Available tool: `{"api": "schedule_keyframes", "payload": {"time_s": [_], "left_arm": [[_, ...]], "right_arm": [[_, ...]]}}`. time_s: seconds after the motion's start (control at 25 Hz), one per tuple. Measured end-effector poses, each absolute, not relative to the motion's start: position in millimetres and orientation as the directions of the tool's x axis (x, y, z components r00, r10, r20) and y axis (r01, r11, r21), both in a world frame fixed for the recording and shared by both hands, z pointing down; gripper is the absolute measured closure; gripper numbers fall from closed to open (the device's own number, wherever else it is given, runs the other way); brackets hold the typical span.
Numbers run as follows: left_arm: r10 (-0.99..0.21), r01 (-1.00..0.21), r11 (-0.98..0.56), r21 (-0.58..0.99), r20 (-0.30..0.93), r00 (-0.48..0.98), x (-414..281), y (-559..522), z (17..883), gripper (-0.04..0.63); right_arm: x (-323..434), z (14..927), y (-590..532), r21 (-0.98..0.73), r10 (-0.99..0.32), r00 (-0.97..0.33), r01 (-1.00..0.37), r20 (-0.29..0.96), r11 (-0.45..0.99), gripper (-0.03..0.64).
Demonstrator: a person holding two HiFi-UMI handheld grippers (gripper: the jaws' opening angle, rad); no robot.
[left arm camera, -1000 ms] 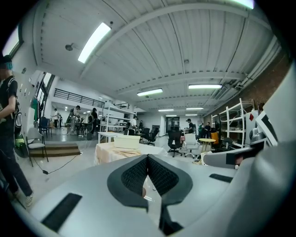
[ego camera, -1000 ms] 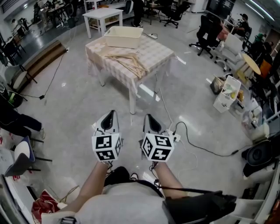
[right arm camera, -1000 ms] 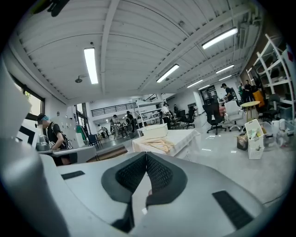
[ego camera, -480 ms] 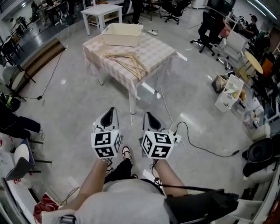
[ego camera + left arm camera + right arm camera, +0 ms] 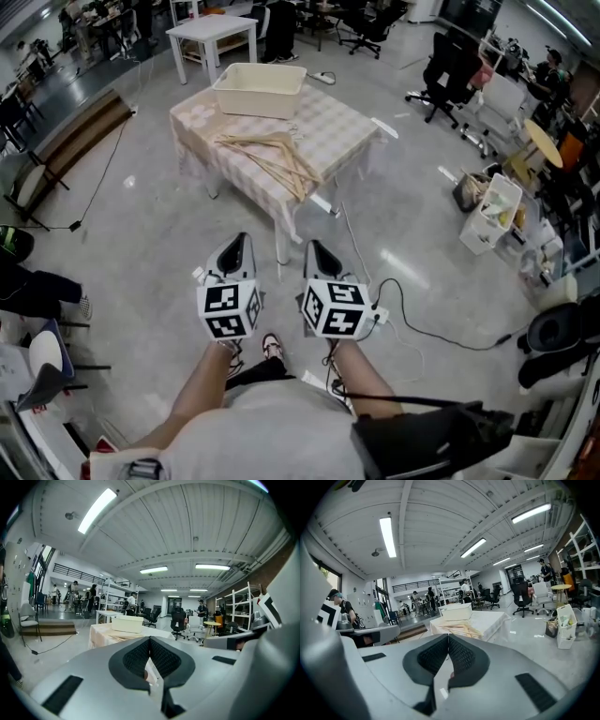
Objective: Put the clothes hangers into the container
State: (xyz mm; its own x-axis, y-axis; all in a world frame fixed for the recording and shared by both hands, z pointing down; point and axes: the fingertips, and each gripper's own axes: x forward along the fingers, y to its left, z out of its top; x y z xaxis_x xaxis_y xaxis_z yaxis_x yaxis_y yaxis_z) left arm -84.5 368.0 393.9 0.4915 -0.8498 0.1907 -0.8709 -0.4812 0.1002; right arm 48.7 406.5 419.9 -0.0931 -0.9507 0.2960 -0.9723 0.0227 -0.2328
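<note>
A pile of wooden clothes hangers [image 5: 273, 155] lies on a table with a checked cloth [image 5: 337, 117] some way ahead of me. On the table's far side stands a cream container [image 5: 260, 89]. My left gripper [image 5: 235, 251] and right gripper [image 5: 320, 255] are held side by side over the floor, well short of the table, both shut with nothing between the jaws. In the left gripper view the container [image 5: 127, 624] shows beyond the closed jaws. The right gripper view shows the hangers [image 5: 462, 630] and the container [image 5: 457, 611] in the distance.
A black cable [image 5: 427, 323] and a power strip [image 5: 373, 312] lie on the floor right of my feet. A white cart [image 5: 489, 211] and office chairs [image 5: 441, 66] stand to the right. A small white table [image 5: 211, 33] is behind the container. People stand in the far background.
I have walked toward the table; it sits lower and larger in the head view. Both grippers came forward together, still shut and empty.
</note>
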Motion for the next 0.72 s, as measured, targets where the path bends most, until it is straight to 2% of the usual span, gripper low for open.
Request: {"api": "schedule_keyframes", "payload": {"time_s": [0.44, 0.72], "left_arm": [[-0.845, -0.869, -0.489, 0.077, 0.206, 0.494, -91, 257, 397, 0.588], [-0.826, -0.854, -0.515, 0.072, 0.226, 0.516, -85, 220, 403, 0.588]], "right_arm": [[33, 425, 287, -0.253, -0.947, -0.122, -0.966, 0.297, 0.045, 0.600], [39, 443, 252, -0.281, -0.936, -0.097, -0.960, 0.339, -0.002, 0.600]]}}
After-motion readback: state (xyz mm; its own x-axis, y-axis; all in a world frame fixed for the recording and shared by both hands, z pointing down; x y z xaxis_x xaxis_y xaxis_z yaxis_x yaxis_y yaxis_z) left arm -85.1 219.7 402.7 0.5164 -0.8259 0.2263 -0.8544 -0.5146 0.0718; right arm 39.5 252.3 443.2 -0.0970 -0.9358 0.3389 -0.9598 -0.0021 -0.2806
